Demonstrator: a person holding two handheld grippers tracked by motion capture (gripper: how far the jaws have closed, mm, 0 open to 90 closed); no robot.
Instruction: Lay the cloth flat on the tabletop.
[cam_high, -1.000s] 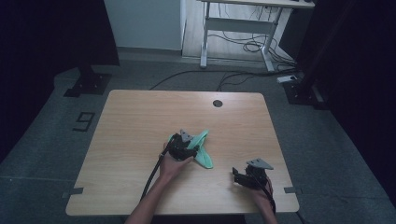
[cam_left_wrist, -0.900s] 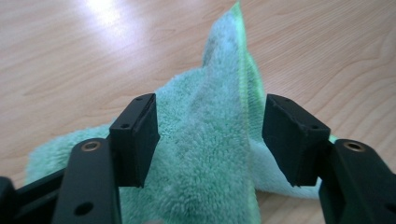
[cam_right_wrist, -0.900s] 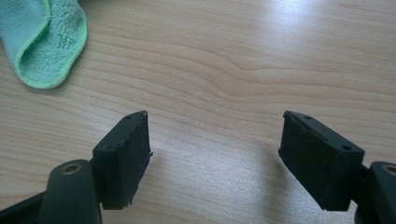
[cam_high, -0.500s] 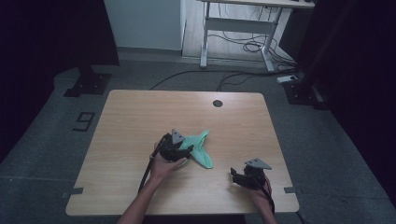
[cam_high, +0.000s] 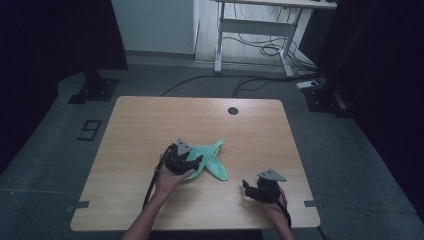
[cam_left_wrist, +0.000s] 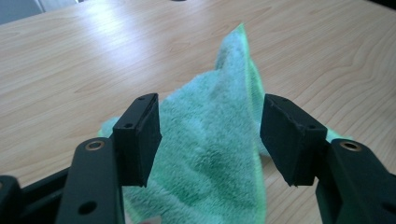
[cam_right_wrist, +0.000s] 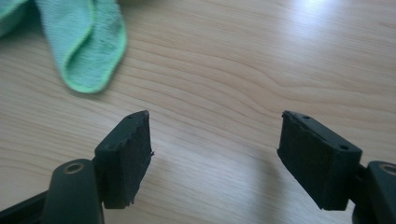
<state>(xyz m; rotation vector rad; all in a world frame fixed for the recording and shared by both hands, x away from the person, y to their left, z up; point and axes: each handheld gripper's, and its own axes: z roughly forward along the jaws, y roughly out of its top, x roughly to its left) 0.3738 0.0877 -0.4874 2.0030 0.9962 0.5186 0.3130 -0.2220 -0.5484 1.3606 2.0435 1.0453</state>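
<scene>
High view. A green cloth lies crumpled on the wooden counter, somewhat nearer the front edge than the back and roughly midway between the left and right edges. One pointed corner reaches toward the back right; a rounded fold trails toward the front. The left gripper sits at the cloth's left side, its jaws over the fabric, a position suited to picking up an edge or layer. The right gripper rests near the front right corner, well apart from the cloth, apparently waiting its turn.

Left gripper view. The two black jaws stand wide apart with the cloth lying between and beneath them. Neither pad visibly presses on the terry fabric, so the left gripper is read as open and holding nothing. A raised ridge of the cloth runs away from the camera toward a peak, which suggests the fabric is bunched rather than flat, and the jaws straddle that bunched part as if lined up for a pinch.

Right gripper view. The jaws of the right gripper are spread wide over bare counter, with nothing between them. The cloth's rounded fold lies at the upper left, clear of both pads, within reach should a second hold be needed.
</scene>
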